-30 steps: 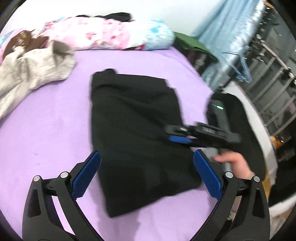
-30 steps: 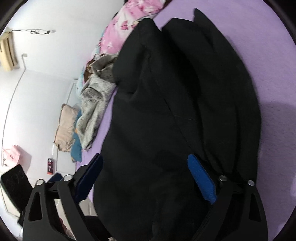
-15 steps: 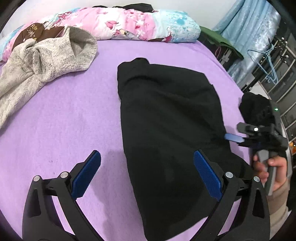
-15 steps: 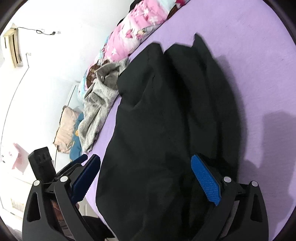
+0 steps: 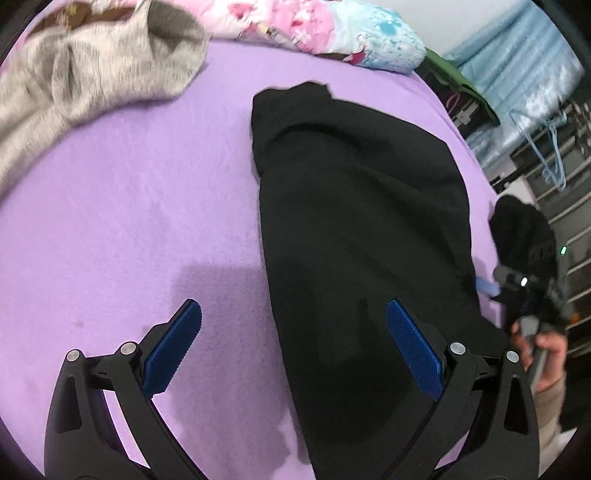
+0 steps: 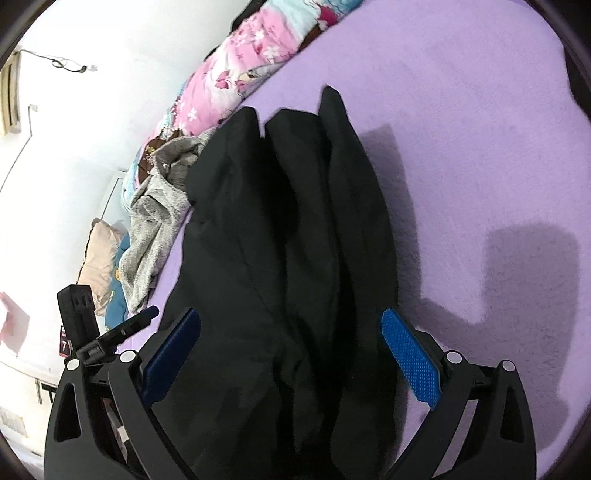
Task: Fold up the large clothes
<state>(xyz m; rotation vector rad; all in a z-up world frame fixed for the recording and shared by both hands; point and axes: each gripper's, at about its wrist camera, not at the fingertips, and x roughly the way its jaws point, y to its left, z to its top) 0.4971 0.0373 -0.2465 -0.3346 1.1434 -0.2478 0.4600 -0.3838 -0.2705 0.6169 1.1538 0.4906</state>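
Purple bedsheet point(image 5: 129, 206) carries a folded black garment point(image 5: 354, 229), no writing legible; both claws point(image 5: 293, 347) point(image 6: 291, 350) gape, empty.

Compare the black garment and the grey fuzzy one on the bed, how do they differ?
The black garment lies smoothed into a long, narrow folded strip; the grey fuzzy garment sits crumpled in a loose heap. The black garment is in the middle of the purple sheet, in front of both cameras; the grey fuzzy garment is off at the far side against the floral quilt. Both rest on the purple sheet, and nothing grips either.
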